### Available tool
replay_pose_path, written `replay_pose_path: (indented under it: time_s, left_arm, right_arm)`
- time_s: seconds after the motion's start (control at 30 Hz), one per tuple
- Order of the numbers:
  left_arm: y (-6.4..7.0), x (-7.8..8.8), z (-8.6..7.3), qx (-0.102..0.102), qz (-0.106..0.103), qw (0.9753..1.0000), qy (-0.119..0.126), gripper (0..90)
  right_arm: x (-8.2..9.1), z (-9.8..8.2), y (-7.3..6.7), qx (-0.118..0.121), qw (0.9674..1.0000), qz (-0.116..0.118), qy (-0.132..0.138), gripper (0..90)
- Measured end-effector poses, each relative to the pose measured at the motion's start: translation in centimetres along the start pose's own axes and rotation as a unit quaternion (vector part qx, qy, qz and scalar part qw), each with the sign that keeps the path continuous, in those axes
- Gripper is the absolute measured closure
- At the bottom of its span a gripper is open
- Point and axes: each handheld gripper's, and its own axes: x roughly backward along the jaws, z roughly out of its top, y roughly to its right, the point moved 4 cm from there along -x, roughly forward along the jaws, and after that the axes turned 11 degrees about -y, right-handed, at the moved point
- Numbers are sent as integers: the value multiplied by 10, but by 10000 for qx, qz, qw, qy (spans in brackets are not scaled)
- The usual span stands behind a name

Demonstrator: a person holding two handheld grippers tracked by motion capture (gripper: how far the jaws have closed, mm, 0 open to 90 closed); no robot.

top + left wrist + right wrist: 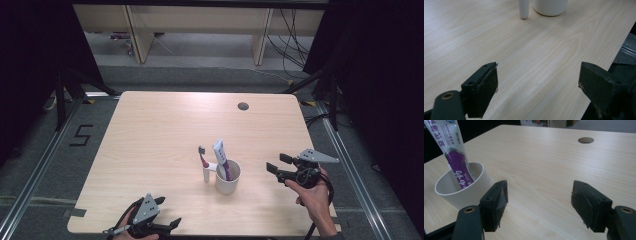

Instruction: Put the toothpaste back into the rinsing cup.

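Right gripper [276, 163], fingers spread and empty, hovers beside the white cup [228, 178] holding toothpaste [221, 157] mid-counter [150, 130]; left gripper [167, 214] idles open. A careless nudge could topple the cup.

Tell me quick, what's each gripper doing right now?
Left gripper: open, holding nothing.
Right gripper: open, holding nothing, beside the white cup.

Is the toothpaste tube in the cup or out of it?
In. The toothpaste tube stands with its lower end inside the white cup, leaning on the rim; the right gripper view shows it dipping below the rim.
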Motion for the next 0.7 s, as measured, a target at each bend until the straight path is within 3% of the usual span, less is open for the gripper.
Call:
replay_pose_path:
  time_s: [0.03,0.07,0.1,0.13,0.2,0.23,0.27,0.33,0.4,0.43,0.5,0.57,0.6,0.63,0.7]
  left_arm:
    - [-1,0,0,-12,17,10000,-22,154]
    - [0,1,0,7,21,10000,-11,154]
    - [-1,0,0,12,7,10000,1,155]
    - [0,0,1,39,-1,10000,18,155]
    - [-2,1,0,-122,55,9998,-119,155]
    - [1,-2,1,60,-51,10000,53,155]
    - [0,-1,0,5,-20,10000,-9,155]
    - [1,-1,1,-33,-24,10000,18,154]
    - [0,0,1,-123,-44,9999,-81,155]
    - [0,0,1,-122,-43,9999,-67,155]
    - [1,-1,1,-43,-31,10000,-16,155]
    - [-1,-1,1,-168,8,9998,-106,155]
    - [1,-2,2,-101,-12,9999,-41,155]
    - [2,-3,3,-65,-74,9999,21,155]
    - [3,-4,3,-44,-83,10000,4,155]
  right_arm:
    - [-1,0,3,99,9999,-71,54,296]
    - [1,-2,1,-11,10000,-1,29,295]
    - [1,-2,3,74,10000,-32,54,295]
    - [1,-3,3,-5,10000,-21,64,294]
    - [3,-6,5,54,10000,-55,0,292]
    - [3,-8,5,-46,9999,-89,-21,291]
    - [4,-9,8,75,9999,-119,48,290]
    - [6,-15,6,-126,9999,-100,-14,288]
    - [8,-17,6,-138,9998,-106,-27,288]
    - [8,-18,9,38,9997,-230,45,288]
    - [12,-24,9,-62,9997,-218,8,285]
    - [12,-26,8,-140,9997,-194,-11,284]
    - [11,-27,11,13,9996,-282,43,284]
    - [11,-29,9,-104,9998,-159,11,282]
    - [12,-33,10,-114,9995,-274,-56,274]
